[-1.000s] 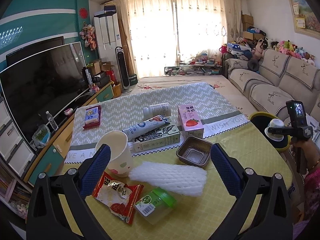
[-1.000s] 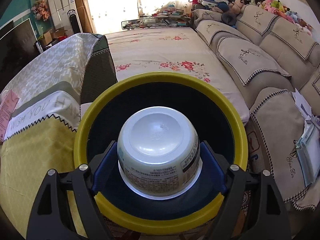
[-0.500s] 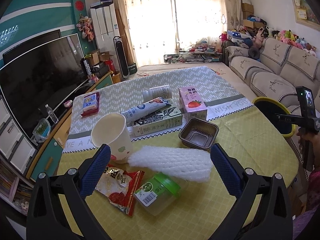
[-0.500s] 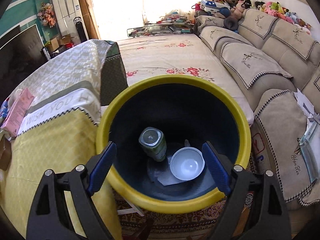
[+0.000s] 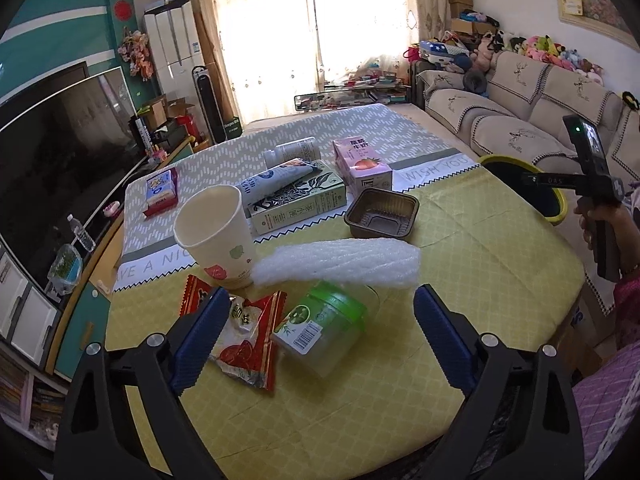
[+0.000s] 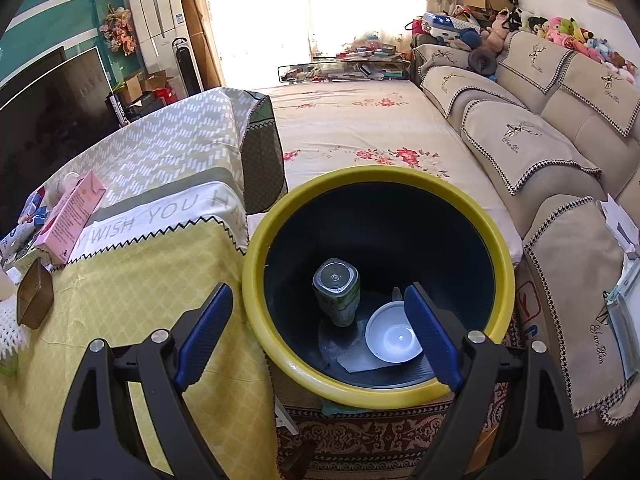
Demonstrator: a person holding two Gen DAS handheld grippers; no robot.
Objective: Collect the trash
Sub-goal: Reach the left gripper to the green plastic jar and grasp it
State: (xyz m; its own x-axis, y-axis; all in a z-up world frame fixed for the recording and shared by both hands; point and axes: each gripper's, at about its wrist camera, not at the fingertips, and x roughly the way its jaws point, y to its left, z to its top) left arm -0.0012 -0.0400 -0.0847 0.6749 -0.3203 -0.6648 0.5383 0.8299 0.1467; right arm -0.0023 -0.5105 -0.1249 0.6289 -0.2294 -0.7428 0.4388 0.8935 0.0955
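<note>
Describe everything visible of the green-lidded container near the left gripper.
The green-lidded container is a clear plastic tub with a green lid and a barcoded label. It lies tipped on its side on the yellow tablecloth, beside the red snack wrapper, just below the white foam sheet, ahead of the gripper's closing jaws, ungripped.

Table under a yellow cloth carries a paper cup, white foam netting, a red snack wrapper, a green-lidded jar, a brown tray, a pink carton and a green box.
</note>
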